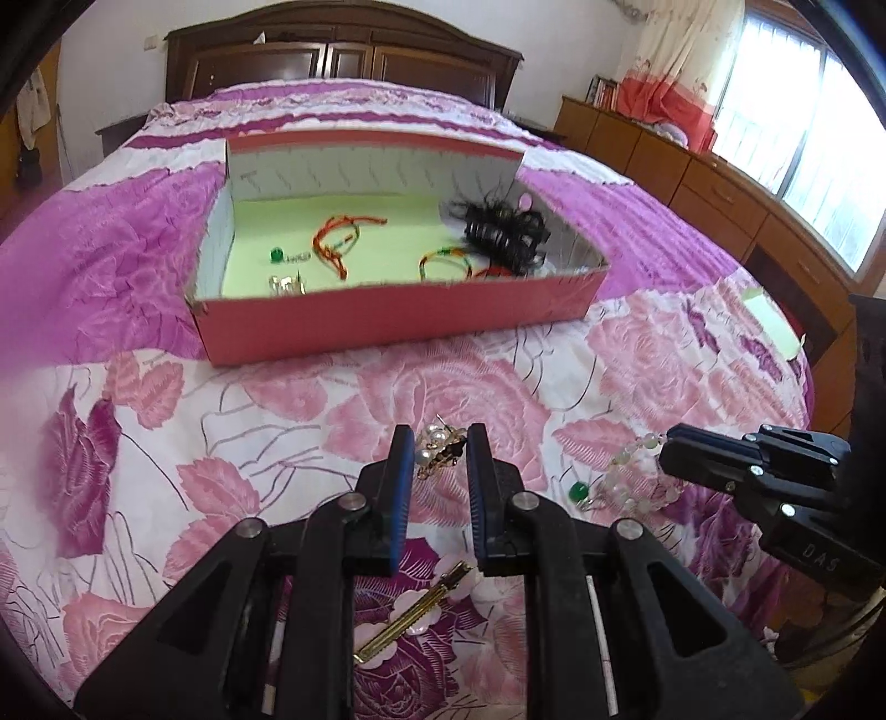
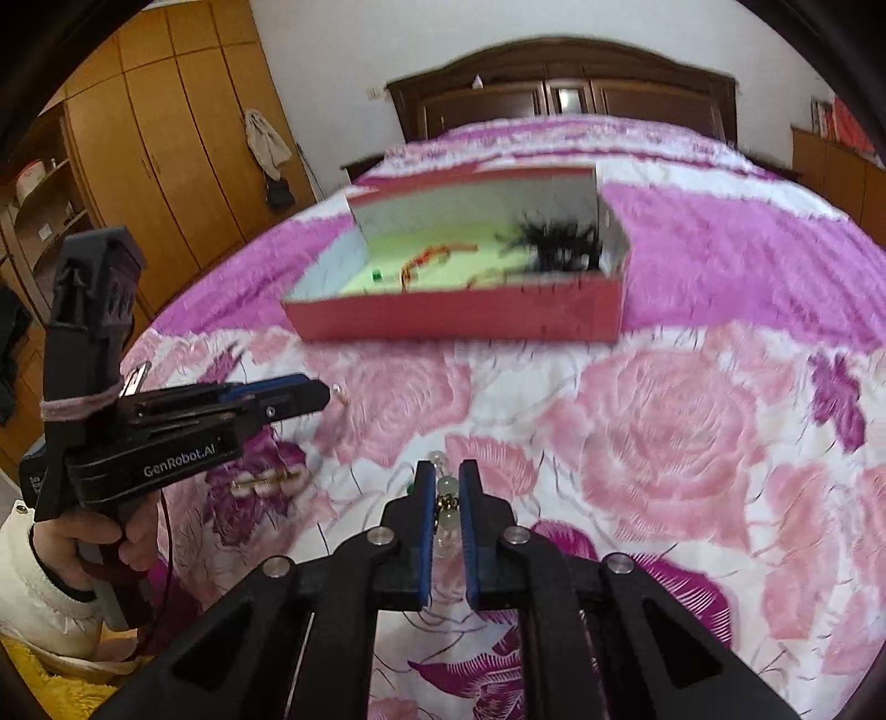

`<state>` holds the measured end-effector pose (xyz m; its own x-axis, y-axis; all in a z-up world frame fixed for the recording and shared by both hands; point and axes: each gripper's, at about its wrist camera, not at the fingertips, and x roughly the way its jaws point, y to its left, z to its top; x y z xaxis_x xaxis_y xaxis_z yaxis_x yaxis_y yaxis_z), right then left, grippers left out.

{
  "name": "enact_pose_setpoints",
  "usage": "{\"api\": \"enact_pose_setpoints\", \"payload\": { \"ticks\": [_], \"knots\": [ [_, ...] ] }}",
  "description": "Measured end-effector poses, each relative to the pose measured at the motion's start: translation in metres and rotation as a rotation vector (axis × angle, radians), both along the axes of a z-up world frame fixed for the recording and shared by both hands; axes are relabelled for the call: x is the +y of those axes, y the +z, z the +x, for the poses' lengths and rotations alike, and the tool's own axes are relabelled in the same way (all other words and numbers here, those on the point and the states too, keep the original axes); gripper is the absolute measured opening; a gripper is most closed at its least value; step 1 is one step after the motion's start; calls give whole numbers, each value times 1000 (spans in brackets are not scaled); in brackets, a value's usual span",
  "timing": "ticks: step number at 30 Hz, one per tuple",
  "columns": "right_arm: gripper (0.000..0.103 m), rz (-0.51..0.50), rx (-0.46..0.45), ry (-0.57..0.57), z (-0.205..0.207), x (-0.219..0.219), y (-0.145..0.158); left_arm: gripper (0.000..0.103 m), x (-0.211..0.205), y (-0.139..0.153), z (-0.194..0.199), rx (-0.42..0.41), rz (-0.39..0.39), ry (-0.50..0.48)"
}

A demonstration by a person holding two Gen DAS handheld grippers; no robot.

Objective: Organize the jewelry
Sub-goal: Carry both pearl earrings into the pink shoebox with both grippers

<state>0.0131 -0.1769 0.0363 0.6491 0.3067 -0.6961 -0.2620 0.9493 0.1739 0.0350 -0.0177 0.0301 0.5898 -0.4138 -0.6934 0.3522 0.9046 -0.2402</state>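
Observation:
A red cardboard box with a pale green floor sits on the floral bed; it holds red-orange cords, a green bead, a silver piece and a black hair claw. My left gripper holds a gold pearl brooch between its jaws above the bedspread. A gold hair clip lies below it. My right gripper is shut on a pale green bead bracelet, which also shows in the left wrist view. A green bead earring lies beside it.
The box also shows in the right wrist view. A dark wooden headboard stands behind the bed. Wooden drawers run along the right under a window. A wardrobe stands at the left. A pale green card lies at the bed's right edge.

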Motion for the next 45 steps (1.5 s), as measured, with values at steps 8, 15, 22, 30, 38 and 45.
{"api": "enact_pose_setpoints", "payload": {
  "ticks": [8,15,22,30,38,45],
  "knots": [
    [10,-20,-119,-25,-3,4,17,11,4,18,-3,-69,-34,32],
    [10,1,-199,-62,10,4,29,11,4,34,-3,-151,-28,60],
    [10,8,-285,-80,26,8,42,11,0,47,8,-223,-19,89],
    [10,18,-360,-101,46,11,54,11,3,59,25,-305,-25,138],
    [10,25,-406,-140,69,13,57,11,6,63,41,-374,-34,184],
    [10,29,-425,-172,92,13,55,11,1,62,55,-435,-19,203]
  ]
}}
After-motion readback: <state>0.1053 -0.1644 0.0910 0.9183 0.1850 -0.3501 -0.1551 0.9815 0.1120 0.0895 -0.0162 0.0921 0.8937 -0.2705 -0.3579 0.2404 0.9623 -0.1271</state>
